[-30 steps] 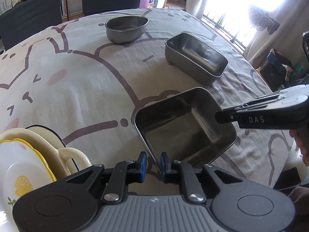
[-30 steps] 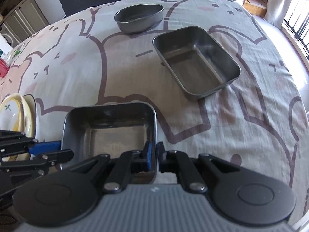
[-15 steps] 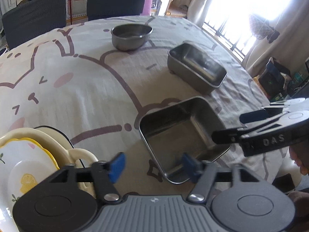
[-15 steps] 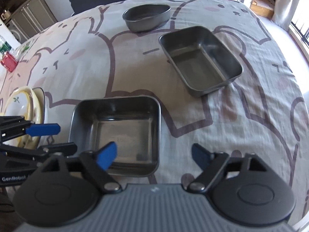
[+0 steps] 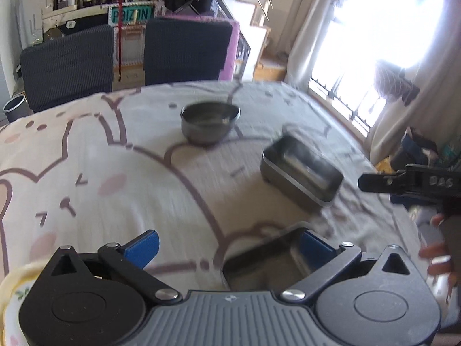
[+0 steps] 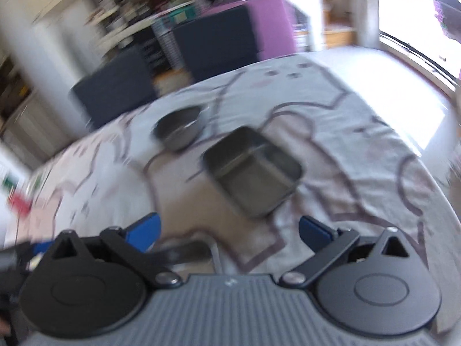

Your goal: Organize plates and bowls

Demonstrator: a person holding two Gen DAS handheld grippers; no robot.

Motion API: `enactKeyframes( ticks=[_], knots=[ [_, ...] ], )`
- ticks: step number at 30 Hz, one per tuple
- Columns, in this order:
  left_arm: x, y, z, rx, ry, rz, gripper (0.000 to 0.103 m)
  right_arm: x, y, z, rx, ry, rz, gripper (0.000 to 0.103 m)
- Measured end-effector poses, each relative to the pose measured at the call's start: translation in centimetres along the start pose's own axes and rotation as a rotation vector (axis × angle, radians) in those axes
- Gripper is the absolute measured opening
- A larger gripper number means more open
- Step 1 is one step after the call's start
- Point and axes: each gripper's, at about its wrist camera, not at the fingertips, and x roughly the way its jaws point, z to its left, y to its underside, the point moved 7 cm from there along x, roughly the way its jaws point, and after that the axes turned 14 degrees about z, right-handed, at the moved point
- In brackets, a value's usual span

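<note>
Two tongs, left tongs and right tongs, opening wide, gripping nothing | square tray below left tongs | rectangular tray at 1 o'clock | bowl at 12 o'clock

Left gripper: ribbed grey housing at centre, a small emblem near its top edge. Black round disc plates on both sides, each with an inset circle. Black linkage arms run forward from silver pivot screws; smaller silver screws at the outer joints; triangular cut-outs in the outer arms. Blue pads on the fingertips.

Right gripper: same build, same colours, image blurred. Seen from the left wrist view, its black arm carries pale lettering, roughly "DAS". Fingers of the hand below it, nothing worn visible.
</note>
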Motion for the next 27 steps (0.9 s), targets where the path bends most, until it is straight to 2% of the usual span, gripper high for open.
enactKeyframes(
  ticks=[5, 8, 11, 12, 14, 16, 17, 18, 19, 20, 22, 27],
  knots=[
    [0.0, -2.7, -0.2, -0.011, -0.015, -0.109, 0.103, 2.6, -1.8, -3.7, 0.221, 0.026, -0.034, 0.103],
    [0.7, -3.8, -0.2, -0.032, -0.003, -0.129, 0.103, 4.6, -2.5, -5.9, 0.348, 0.050, -0.025, 0.100],
    [1.9, -4.9, -0.2, -0.049, 0.007, -0.124, 0.103, 6.7, -2.7, -6.8, 0.417, 0.034, 0.038, 0.082],
    [2.2, -5.1, -0.2, -0.049, 0.007, -0.125, 0.103, 7.3, -2.8, -6.8, 0.422, 0.034, 0.056, 0.072],
    [2.9, -5.6, 0.0, -0.059, 0.011, -0.123, 0.103, 8.1, -2.7, -6.3, 0.407, 0.042, 0.073, 0.062],
    [3.5, -5.9, 0.3, -0.080, 0.029, -0.118, 0.103, 8.6, -3.1, -5.7, 0.367, 0.056, 0.074, 0.044],
    [3.7, -6.1, 0.5, -0.096, 0.039, -0.117, 0.103, 8.8, -3.1, -5.3, 0.350, 0.060, 0.074, 0.039],
    [3.8, -6.2, 0.7, -0.111, 0.046, -0.117, 0.102, 8.9, -3.3, -5.0, 0.339, 0.057, 0.074, 0.028],
    [3.9, -6.3, 0.9, -0.123, 0.052, -0.116, 0.102, 9.0, -3.5, -4.7, 0.330, 0.053, 0.077, 0.024],
    [4.0, -6.4, 1.2, -0.133, 0.058, -0.115, 0.101, 9.2, -3.9, -4.5, 0.318, 0.059, 0.080, 0.024],
    [4.2, -6.6, 1.8, -0.148, 0.062, -0.116, 0.097, 10.0, -4.6, -3.7, 0.245, 0.070, 0.084, 0.017],
    [4.4, -6.7, 3.5, -0.171, 0.049, -0.106, 0.088, 11.1, -5.5, -1.2, 0.048, 0.093, 0.085, 0.016]
  ],
)
